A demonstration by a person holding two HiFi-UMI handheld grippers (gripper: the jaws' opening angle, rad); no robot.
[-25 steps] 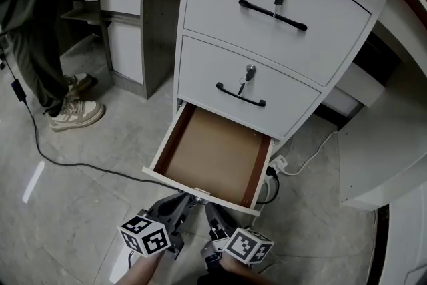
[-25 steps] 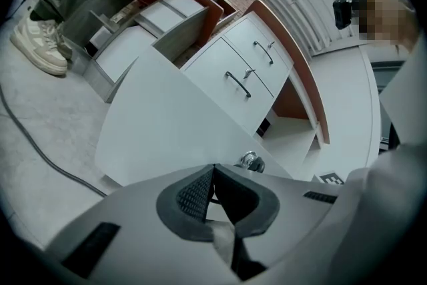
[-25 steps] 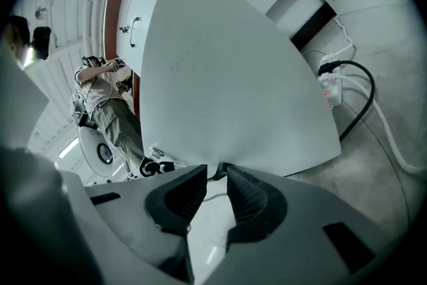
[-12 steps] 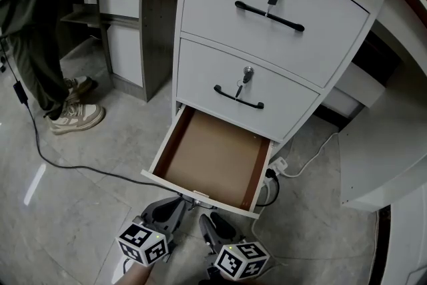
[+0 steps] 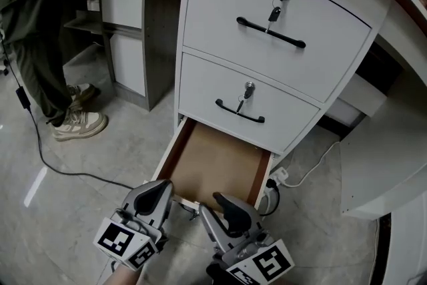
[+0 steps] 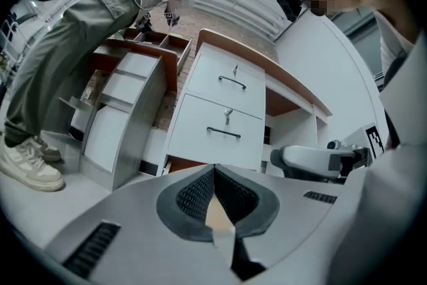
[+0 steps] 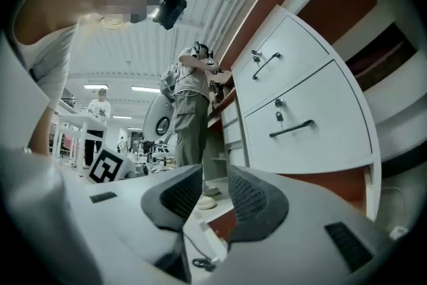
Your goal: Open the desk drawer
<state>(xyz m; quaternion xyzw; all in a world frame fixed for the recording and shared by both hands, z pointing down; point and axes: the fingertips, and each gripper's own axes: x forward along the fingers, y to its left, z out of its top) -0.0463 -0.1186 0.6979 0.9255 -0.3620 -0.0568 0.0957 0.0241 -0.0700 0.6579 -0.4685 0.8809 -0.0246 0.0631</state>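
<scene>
A white cabinet (image 5: 267, 63) has three drawers. Its bottom drawer (image 5: 217, 167) stands pulled out, showing a bare brown floor inside. The two drawers above it are closed, each with a black handle (image 5: 239, 110) and a key in its lock. My left gripper (image 5: 155, 191) hovers in front of the open drawer's near edge, shut with nothing between its pads (image 6: 200, 193). Beside it on the right, my right gripper (image 5: 230, 207) holds nothing; its jaws stand apart and are closing a little. The right gripper view shows that gap (image 7: 215, 190) and the cabinet (image 7: 300, 110) beyond.
A person in grey trousers and pale sneakers (image 5: 80, 122) stands at the left by a shelf unit (image 5: 123, 23). A black cable (image 5: 67, 170) crosses the tiled floor. A power strip (image 5: 277, 178) lies right of the drawer. The desk's white side (image 5: 393, 163) is at the right.
Both grippers have lifted up and away from the open drawer's front edge and rolled. The right jaws stand wider apart than before. The drawer stays pulled out as it was.
</scene>
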